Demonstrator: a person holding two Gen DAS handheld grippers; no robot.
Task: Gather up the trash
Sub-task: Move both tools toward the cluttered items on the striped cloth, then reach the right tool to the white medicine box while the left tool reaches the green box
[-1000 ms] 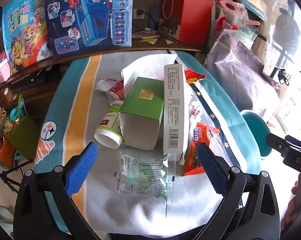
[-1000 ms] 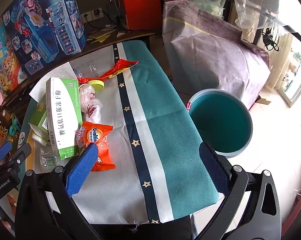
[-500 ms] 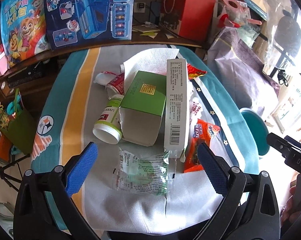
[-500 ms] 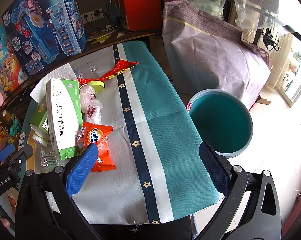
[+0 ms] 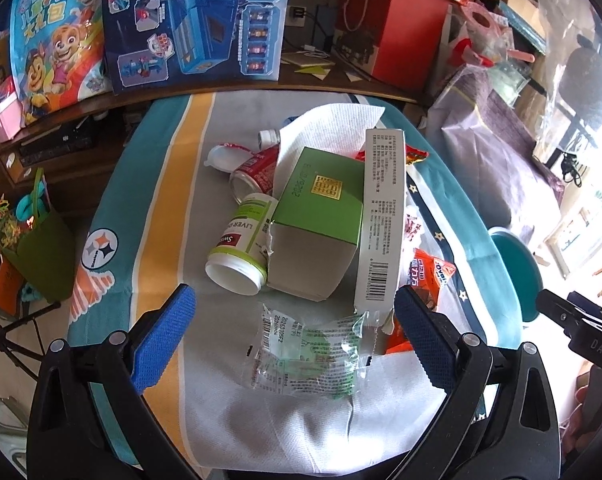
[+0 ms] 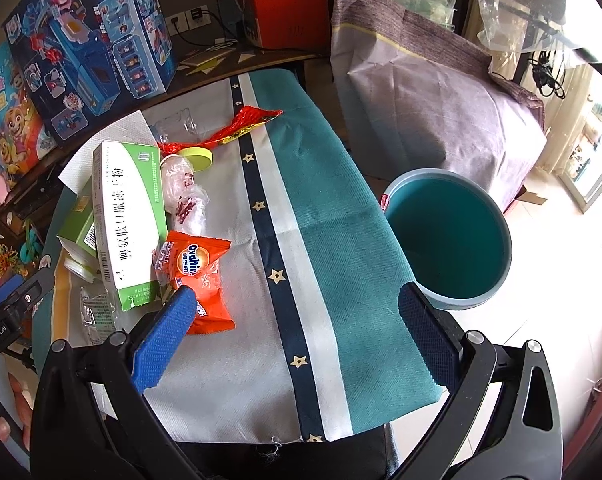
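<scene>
The left gripper has edged nearer the crinkly clear plastic wrapper, jaws wide; light, slippery, pinch mid-sheet. Right gripper jaws wide.

Surface covered by a striped cloth: teal, white, navy with stars, grey, yellow. Lying on it in a loose heap: clear plastic wrapper, white supplement bottle on its side, green carton, long white-and-green box, orange snack packet, crushed red can, red wrapper, paper towel. Teal bin stands on the floor, just beside the surface edge.
</scene>
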